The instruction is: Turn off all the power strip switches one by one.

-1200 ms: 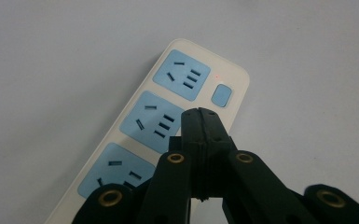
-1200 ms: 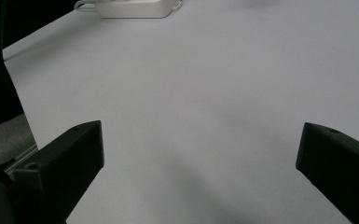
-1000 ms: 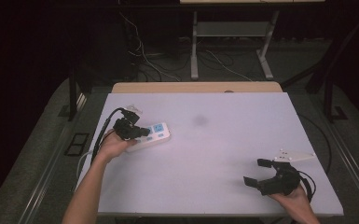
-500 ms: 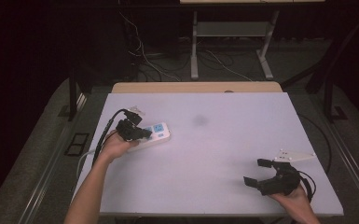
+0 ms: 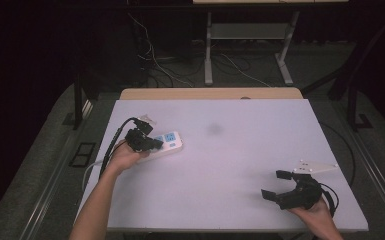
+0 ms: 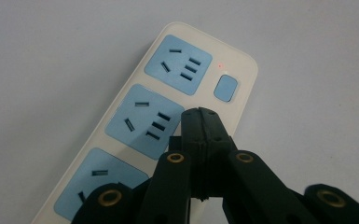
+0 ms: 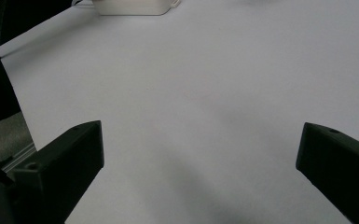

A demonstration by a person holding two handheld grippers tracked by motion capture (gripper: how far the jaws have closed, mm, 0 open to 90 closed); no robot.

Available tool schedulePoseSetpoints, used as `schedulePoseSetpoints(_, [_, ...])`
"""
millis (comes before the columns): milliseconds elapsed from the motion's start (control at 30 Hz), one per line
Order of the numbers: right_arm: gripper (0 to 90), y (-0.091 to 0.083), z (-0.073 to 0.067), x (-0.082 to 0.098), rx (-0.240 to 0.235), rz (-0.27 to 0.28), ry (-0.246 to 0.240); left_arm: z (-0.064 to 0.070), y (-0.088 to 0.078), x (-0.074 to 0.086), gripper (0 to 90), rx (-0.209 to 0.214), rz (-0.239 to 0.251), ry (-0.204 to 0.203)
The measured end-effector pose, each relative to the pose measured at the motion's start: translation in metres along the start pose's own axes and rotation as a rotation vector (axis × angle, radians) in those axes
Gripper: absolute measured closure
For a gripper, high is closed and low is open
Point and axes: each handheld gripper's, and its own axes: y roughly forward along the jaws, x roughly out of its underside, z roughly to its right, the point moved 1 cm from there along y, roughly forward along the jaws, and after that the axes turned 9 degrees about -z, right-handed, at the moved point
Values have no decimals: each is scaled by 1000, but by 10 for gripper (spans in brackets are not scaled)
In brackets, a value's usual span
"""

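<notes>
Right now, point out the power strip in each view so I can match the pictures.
High view: the power strip lies at the table's left, under the shut left gripper.
Left gripper view: it runs from lower left to upper centre, blue sockets up, jaws closed together over it.
Right gripper view: its white end sits at the top edge, left of centre, far from the open right gripper.
Shared landmark: the pale table.

A big white flat desk (image 5: 240, 150) has a small grey smudge (image 5: 214, 129) near the middle. Behind it, black and white cables (image 5: 230, 65) lie tangled on the dark floor (image 5: 45, 165), beside 2 grey metal legs (image 5: 208, 50).
</notes>
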Motion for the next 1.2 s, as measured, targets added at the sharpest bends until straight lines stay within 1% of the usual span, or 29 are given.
schedulePoseSetpoints(33, [6,0,0,0,0,0,0,0,0,0,892,5,-2,1])
schedulePoseSetpoints(67, [6,0,0,0,0,0,0,-1,0,1,892,20,1,-5])
schedulePoseSetpoints(167, [6,0,0,0,2,1,0,-2,0,2,892,28,9,-16])
schedulePoseSetpoints(433, [6,0,0,0,5,1,-3,-1,1,2,894,24,10,-9])
schedulePoseSetpoints(533, [6,0,-1,0,5,0,-6,-3,1,2,895,35,11,-19])
schedulePoseSetpoints(600, [6,-1,-1,0,4,0,-6,-4,2,5,895,43,31,-39])
schedulePoseSetpoints(667, [6,-1,-1,0,4,3,-6,-5,3,9,896,60,55,-62])
schedulePoseSetpoints(700, [6,-2,0,0,3,4,-6,-6,3,10,897,61,63,-67])
schedulePoseSetpoints(733, [6,-2,0,0,3,3,-4,-5,3,10,897,60,67,-68])
schedulePoseSetpoints(800, [6,-1,0,1,3,2,-5,-4,3,9,896,47,60,-54])
schedulePoseSetpoints(967, [6,-1,-1,0,3,2,-5,-1,2,7,896,22,47,-43])
schedulePoseSetpoints(1067, [6,0,-1,0,4,-2,-4,0,2,7,895,17,42,-40])
schedulePoseSetpoints(1200, [6,0,0,0,4,-2,-1,-1,2,7,895,27,50,-45])
